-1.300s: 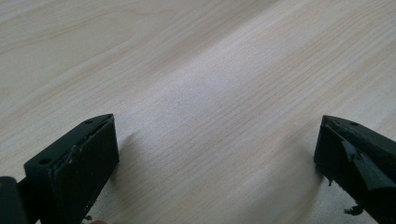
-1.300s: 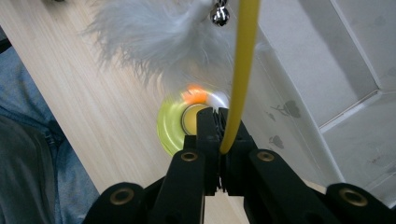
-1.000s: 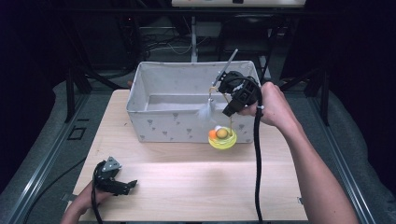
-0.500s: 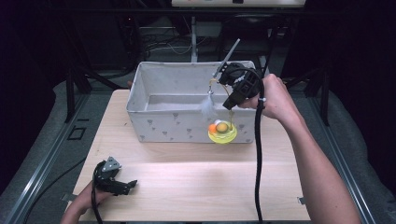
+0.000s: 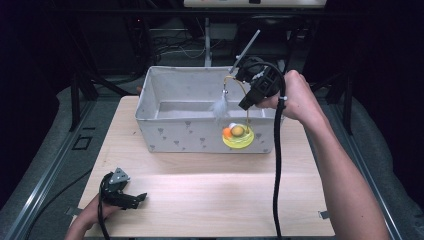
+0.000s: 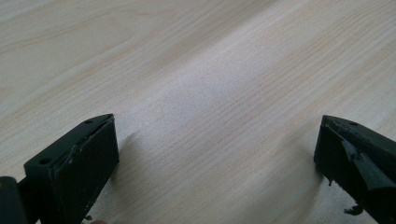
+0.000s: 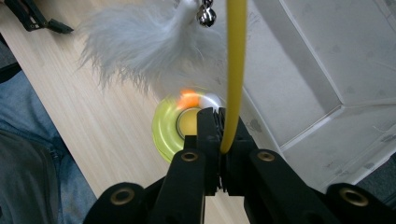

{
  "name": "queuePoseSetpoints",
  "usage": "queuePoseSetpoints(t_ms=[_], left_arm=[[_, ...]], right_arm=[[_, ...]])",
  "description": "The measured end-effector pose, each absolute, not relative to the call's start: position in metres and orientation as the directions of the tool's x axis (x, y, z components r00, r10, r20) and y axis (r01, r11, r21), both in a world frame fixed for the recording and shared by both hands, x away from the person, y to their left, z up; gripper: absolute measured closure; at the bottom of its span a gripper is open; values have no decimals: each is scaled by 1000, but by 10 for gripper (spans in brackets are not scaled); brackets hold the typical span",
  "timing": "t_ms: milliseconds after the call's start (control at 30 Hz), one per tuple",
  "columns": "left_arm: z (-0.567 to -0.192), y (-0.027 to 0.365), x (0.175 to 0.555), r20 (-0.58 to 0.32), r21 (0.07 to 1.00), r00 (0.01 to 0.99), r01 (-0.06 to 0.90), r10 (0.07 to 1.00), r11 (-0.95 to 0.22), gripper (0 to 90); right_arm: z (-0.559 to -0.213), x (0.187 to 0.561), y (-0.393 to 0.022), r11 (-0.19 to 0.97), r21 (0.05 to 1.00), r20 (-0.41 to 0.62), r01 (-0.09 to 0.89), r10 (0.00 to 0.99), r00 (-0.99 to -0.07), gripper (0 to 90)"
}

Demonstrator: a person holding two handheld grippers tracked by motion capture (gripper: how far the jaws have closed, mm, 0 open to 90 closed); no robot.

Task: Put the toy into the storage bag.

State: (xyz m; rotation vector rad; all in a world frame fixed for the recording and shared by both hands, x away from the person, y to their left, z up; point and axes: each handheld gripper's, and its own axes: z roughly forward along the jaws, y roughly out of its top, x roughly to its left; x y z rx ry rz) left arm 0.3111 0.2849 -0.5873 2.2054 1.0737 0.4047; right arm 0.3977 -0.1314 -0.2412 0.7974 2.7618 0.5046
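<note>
On the wooden table [image 5: 200,190] stands a grey fabric bin [image 5: 200,120], and at its right near corner the right gripper [image 5: 248,95], clamped on a yellow wire [image 7: 235,70], holds the cat toy [image 5: 237,135] above the table, while the left gripper [image 5: 131,198], jaws apart, rests near left.

text: none legible | labels, brands, numbers: none — any view (bin's grey marks are only patterning)

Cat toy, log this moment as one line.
right gripper: shut on toy wand | toy base: lifted beside bin | left gripper: open, idle
</note>
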Motion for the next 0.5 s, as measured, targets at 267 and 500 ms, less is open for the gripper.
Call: queuePoseSetpoints(t_ms=[267,500], left_arm=[[-587,285,311,-4,665,619,589,786,-460,0],[-587,285,311,-4,665,619,589,785,-460,0]], right_arm=[[-232,401,-132,782,402,-121,476,560,-819,883],[-219,405,-134,764,429,-133,483,582,-802,883]])
